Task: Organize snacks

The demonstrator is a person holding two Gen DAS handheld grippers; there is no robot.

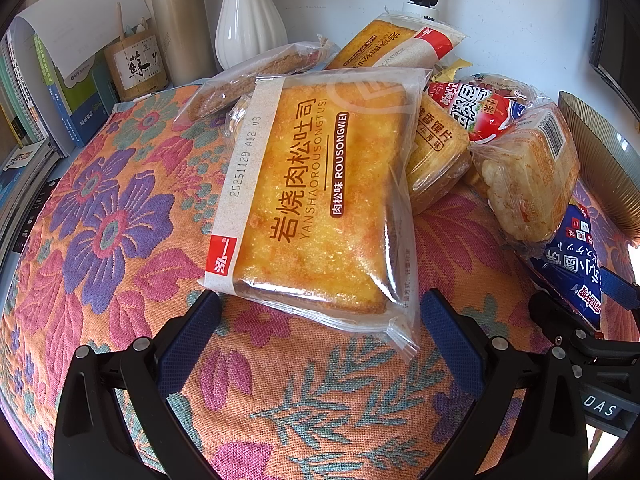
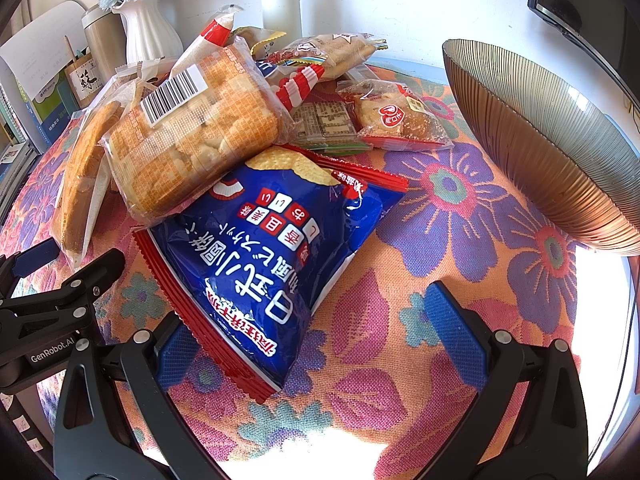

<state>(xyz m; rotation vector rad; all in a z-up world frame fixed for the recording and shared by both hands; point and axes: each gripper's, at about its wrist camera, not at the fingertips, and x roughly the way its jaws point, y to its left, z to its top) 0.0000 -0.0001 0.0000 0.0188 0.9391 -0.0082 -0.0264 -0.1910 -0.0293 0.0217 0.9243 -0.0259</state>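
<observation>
Judging by the pile, I'd say the sorting has barely begun; my left hand-held gripper (image 1: 320, 336) is spread wide and empty, its fingers flanking the near edge of the toast packet (image 1: 316, 196); my right hand-held gripper (image 2: 320, 340) is likewise spread, the blue cracker bag (image 2: 272, 256) lying between its fingers, ungripped; the other snacks sit heaped on the flowered tabletop (image 2: 440, 248); the ribbed bowl (image 2: 540, 148) stands beside them, apparently empty.

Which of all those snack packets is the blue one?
The blue cracker bag, right in front of the right gripper. It alone is opaque blue with red crimped edges; the other packets around it are clear wrappers showing yellow or orange contents.
</observation>
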